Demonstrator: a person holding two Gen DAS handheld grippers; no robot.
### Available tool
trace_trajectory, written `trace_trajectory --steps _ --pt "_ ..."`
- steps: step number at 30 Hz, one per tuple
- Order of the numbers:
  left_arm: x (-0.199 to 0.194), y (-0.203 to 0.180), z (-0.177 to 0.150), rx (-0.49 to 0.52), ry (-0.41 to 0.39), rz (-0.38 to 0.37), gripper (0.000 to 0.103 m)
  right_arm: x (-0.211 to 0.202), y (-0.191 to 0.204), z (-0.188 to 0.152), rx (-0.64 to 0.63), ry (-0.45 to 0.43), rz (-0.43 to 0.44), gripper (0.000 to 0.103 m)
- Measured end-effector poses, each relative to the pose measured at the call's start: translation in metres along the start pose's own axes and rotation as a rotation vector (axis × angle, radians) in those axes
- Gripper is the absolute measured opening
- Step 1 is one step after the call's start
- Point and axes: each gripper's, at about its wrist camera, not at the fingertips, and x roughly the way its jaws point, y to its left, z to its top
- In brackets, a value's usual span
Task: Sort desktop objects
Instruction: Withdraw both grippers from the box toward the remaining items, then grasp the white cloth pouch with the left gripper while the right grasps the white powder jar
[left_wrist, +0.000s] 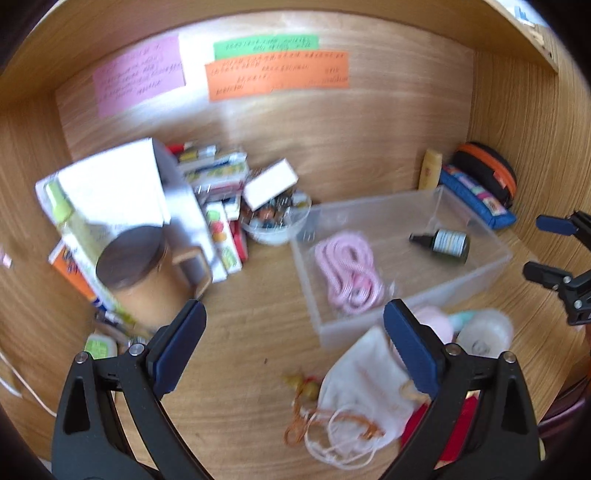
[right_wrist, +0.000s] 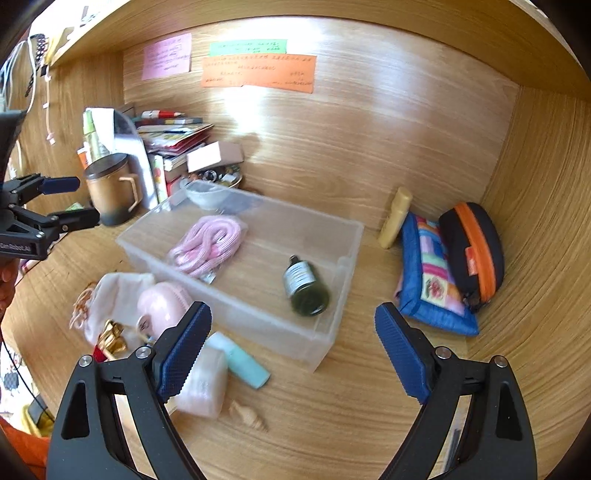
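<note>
A clear plastic box stands on the wooden surface. Inside it lie a coiled pink cord on one side and a dark green bottle on its side at the other, well apart. In front of the box lie a white cloth pouch, a pink round case and a mint-coloured tube. The left hand-held gripper is wide open and holds nothing. The right hand-held gripper also stands wide open and empty. Near the back wall a brown lidded mug stands beside stacked books.
</note>
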Motion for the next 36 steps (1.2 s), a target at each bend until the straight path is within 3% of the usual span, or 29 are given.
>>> trace_trajectory --steps 5,16,26,32,36 --pt "0.010 0.010 -0.026 -0.040 0.063 0.008 0.098 0.004 0.011 -0.013 0.000 0.028 0.026 0.089" --pt "0.023 0.007 -0.058 -0.135 0.146 -0.117 0.098 0.016 0.027 -0.039 0.013 0.048 0.055 0.089" --pt "0.042 -0.017 -0.055 -0.065 0.160 -0.149 0.098 0.023 0.037 -0.049 -0.021 0.042 0.031 0.087" --pt "0.045 -0.024 -0.058 -0.035 0.152 -0.158 0.097 0.031 0.039 -0.053 -0.035 0.067 0.053 0.076" --pt "0.047 -0.032 -0.062 0.021 0.169 -0.165 0.083 0.036 0.038 -0.056 -0.032 0.077 0.076 0.071"
